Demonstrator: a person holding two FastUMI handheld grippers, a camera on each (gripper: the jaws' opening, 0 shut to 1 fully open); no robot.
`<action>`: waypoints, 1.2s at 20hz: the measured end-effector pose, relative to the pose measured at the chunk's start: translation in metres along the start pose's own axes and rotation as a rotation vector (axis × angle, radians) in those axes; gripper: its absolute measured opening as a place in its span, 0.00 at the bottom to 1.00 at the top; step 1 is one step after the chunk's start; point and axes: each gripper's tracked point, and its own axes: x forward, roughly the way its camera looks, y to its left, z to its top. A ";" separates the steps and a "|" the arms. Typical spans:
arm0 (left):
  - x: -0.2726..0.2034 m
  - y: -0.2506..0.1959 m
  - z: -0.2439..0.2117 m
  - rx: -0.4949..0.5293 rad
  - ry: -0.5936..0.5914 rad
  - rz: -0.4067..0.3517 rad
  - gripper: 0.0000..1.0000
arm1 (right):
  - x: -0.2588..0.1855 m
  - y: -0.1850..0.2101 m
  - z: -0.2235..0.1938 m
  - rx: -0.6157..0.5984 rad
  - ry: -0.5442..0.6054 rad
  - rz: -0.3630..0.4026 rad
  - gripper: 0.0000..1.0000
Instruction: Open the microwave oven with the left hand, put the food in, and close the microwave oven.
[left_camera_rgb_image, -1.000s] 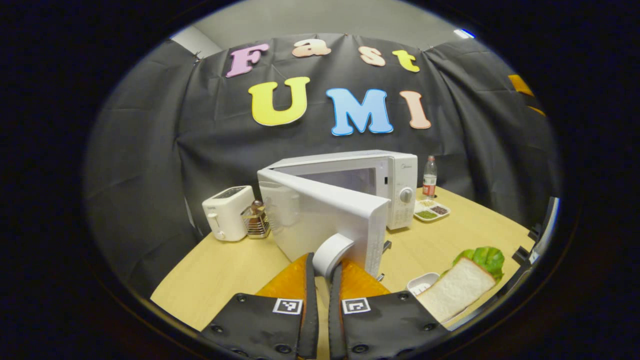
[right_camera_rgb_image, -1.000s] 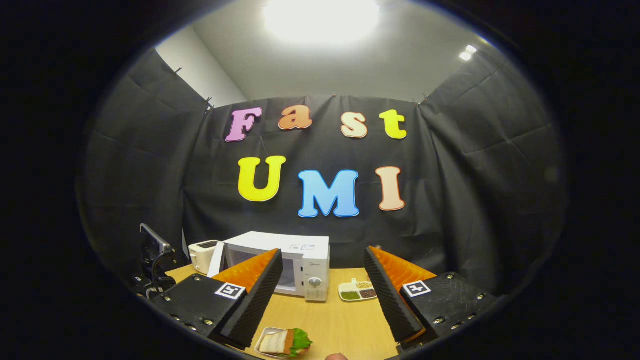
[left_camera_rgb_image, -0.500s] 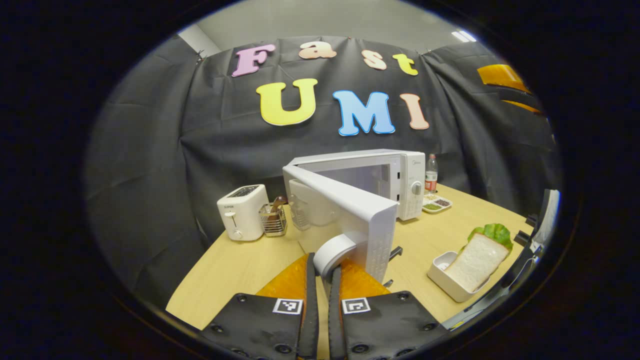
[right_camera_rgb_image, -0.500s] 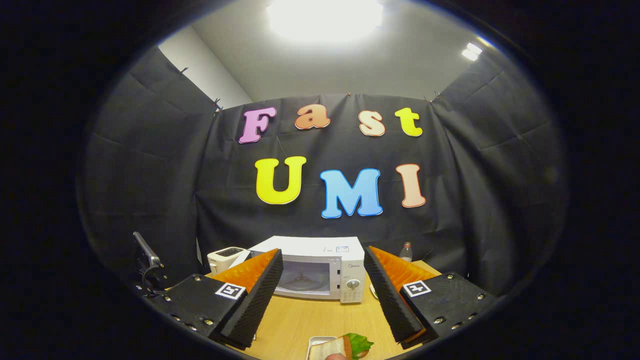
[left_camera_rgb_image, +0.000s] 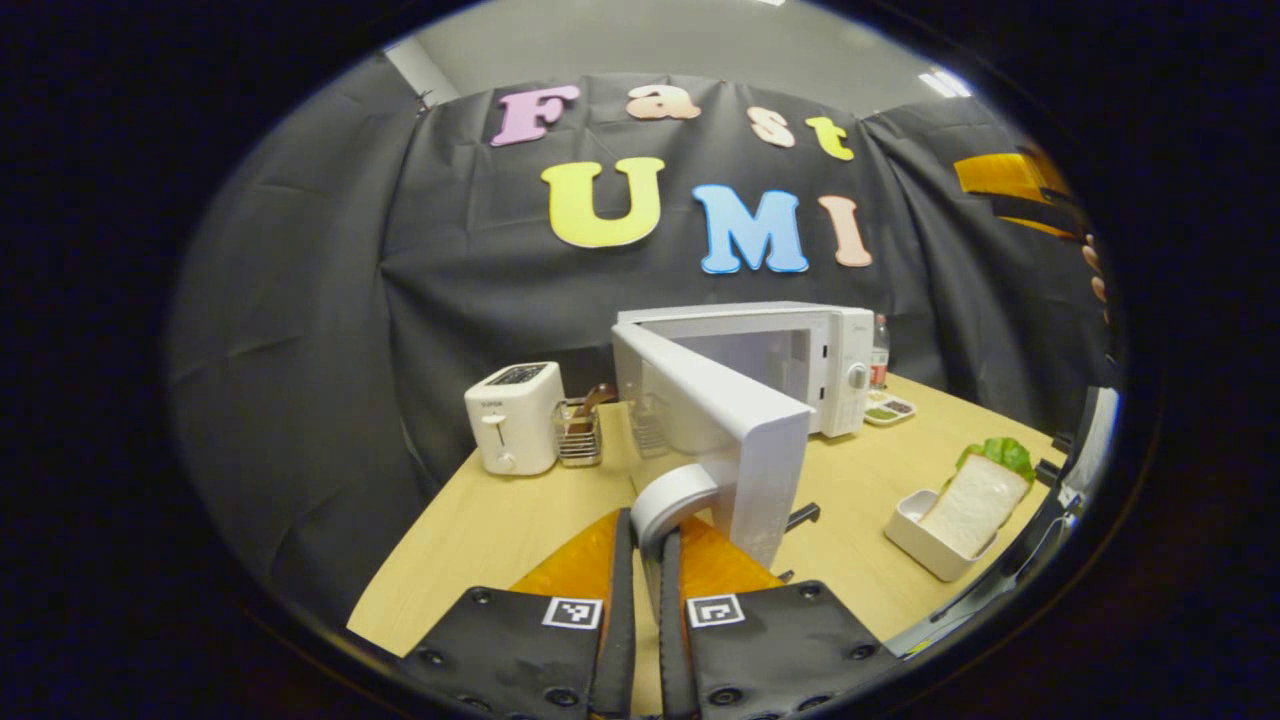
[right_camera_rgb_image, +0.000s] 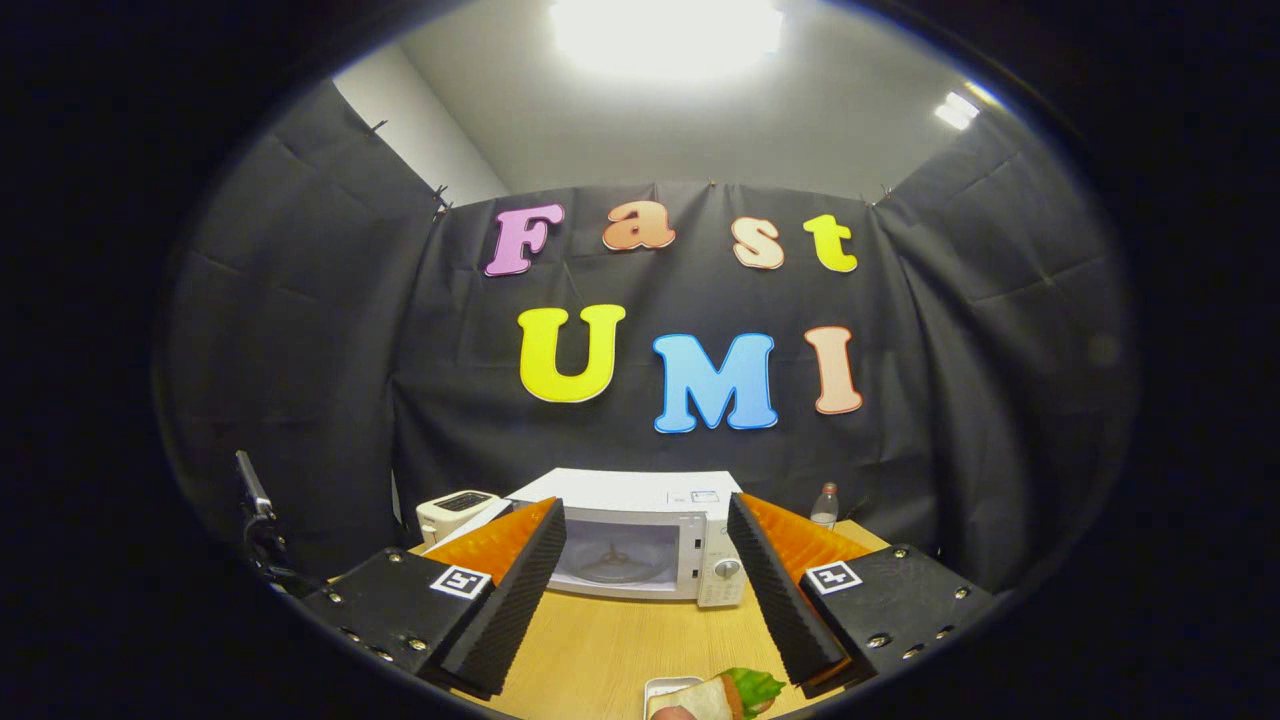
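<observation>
You have one microwave (left_camera_rgb_image: 790, 365), one toaster (left_camera_rgb_image: 513, 417), one sandwich (left_camera_rgb_image: 975, 490) in one dish (left_camera_rgb_image: 915, 525), one bottle (left_camera_rgb_image: 879, 350), two grippers (left_camera_rgb_image: 641, 560) (right_camera_rgb_image: 645, 590).

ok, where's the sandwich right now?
Left gripper view: sandwich leans in a white tray on the table's right side, right of the open microwave door.

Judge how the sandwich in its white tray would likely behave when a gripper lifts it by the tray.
The sandwich leans high out of the shallow white tray, so it may tip or slide. Bread and lettuce look soft, probably light and easily squashed. The tray looks rigid enough to hold.
</observation>
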 end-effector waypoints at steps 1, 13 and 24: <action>-0.001 0.006 -0.002 -0.017 0.003 0.016 0.17 | 0.003 -0.001 0.002 -0.003 0.000 0.007 0.99; -0.070 0.059 0.041 -0.132 -0.046 0.281 0.85 | 0.014 -0.048 -0.057 0.064 0.213 0.102 0.99; -0.128 0.023 0.142 -0.118 -0.260 0.379 0.97 | 0.000 -0.082 -0.164 0.114 0.571 0.192 0.99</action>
